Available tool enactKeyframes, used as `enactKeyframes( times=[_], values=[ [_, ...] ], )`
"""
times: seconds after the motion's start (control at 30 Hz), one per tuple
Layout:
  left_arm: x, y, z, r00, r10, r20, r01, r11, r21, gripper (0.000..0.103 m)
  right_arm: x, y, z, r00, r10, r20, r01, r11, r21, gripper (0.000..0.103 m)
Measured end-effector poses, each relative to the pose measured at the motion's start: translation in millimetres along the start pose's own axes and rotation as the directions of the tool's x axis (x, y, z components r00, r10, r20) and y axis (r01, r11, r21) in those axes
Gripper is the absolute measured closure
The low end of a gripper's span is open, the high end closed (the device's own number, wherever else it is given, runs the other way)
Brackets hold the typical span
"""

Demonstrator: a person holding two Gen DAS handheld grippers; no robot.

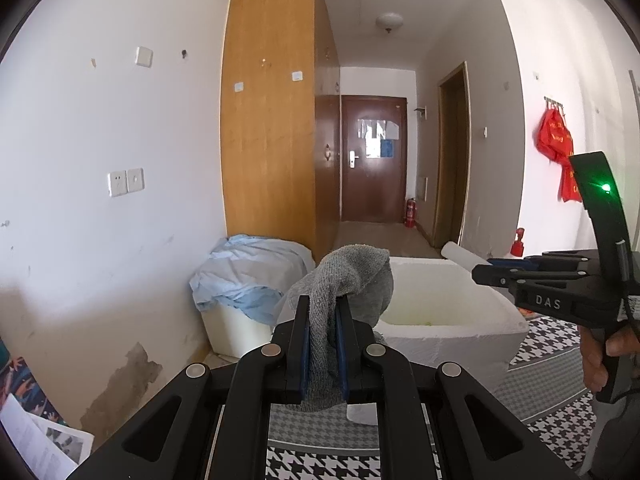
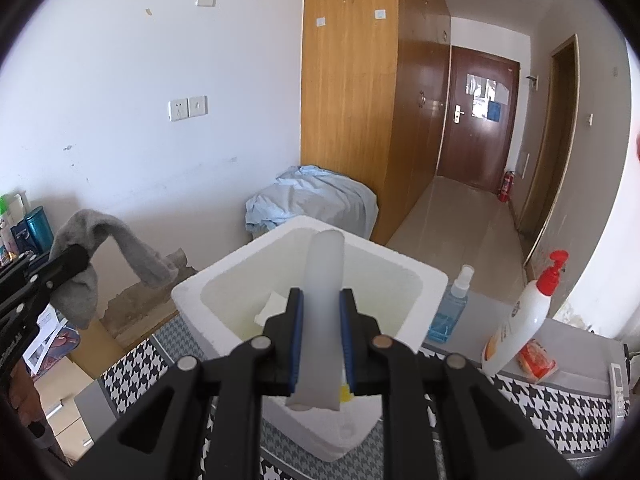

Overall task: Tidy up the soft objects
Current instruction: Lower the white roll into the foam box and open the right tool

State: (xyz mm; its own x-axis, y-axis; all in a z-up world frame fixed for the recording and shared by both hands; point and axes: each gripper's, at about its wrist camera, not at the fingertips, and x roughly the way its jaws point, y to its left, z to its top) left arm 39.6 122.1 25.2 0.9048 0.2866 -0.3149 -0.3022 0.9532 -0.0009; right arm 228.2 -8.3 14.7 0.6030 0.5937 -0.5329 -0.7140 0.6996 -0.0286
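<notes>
My left gripper (image 1: 322,312) is shut on a grey knitted cloth (image 1: 352,272) that drapes over its fingertips; it hangs in the air left of a white foam box (image 1: 460,328). The cloth (image 2: 116,236) and left gripper (image 2: 76,260) also show at the left of the right wrist view. My right gripper (image 2: 320,312) is shut on a white foam roll (image 2: 322,320) held upright over the open foam box (image 2: 424,280). The right gripper (image 1: 486,272) with the roll's end (image 1: 460,254) shows at the right of the left wrist view.
The box stands on a houndstooth cloth (image 2: 560,400). A blue spray bottle (image 2: 450,308), a white pump bottle (image 2: 520,328) and a red packet (image 2: 534,360) stand right of it. A blue sheet (image 2: 312,196) covers a bin by the wooden wardrobe (image 2: 348,80).
</notes>
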Motion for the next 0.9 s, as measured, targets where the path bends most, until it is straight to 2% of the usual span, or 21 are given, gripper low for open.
enactKeyframes(
  times=[0.4, 0.5, 0.57, 0.63, 0.9],
  values=[
    [0.5, 10.3, -2.2, 1.0, 0.017, -0.005, -0.017, 1.0, -0.015, 0.091, 24.1, 1.6, 1.9, 0.999, -0.008, -0.037, 0.009, 1.0, 0.008, 0.082],
    [0.0, 11.3, -1.9, 1.0, 0.017, 0.0, -0.017, 1.0, -0.018, 0.091, 27.9, -0.9, 2.8, 0.999, -0.004, -0.054, 0.005, 1.0, 0.016, 0.07],
    [-0.2, 12.3, -1.6, 1.0, 0.018, 0.002, -0.018, 1.0, -0.019, 0.091, 27.8, 1.1, 2.0, 0.998, -0.008, -0.06, 0.009, 1.0, 0.011, 0.044],
    [0.6, 12.9, -1.4, 1.0, 0.017, -0.001, -0.017, 1.0, -0.02, 0.091, 22.8, 3.6, 1.8, 0.999, -0.016, -0.04, 0.016, 1.0, 0.001, 0.032],
    [2.0, 8.8, 3.4, 1.0, -0.006, 0.002, 0.006, 1.0, -0.02, 0.091, 7.6, 0.4, -1.7, 1.0, -0.026, -0.017, 0.026, 1.0, 0.0, 0.029]
  ],
)
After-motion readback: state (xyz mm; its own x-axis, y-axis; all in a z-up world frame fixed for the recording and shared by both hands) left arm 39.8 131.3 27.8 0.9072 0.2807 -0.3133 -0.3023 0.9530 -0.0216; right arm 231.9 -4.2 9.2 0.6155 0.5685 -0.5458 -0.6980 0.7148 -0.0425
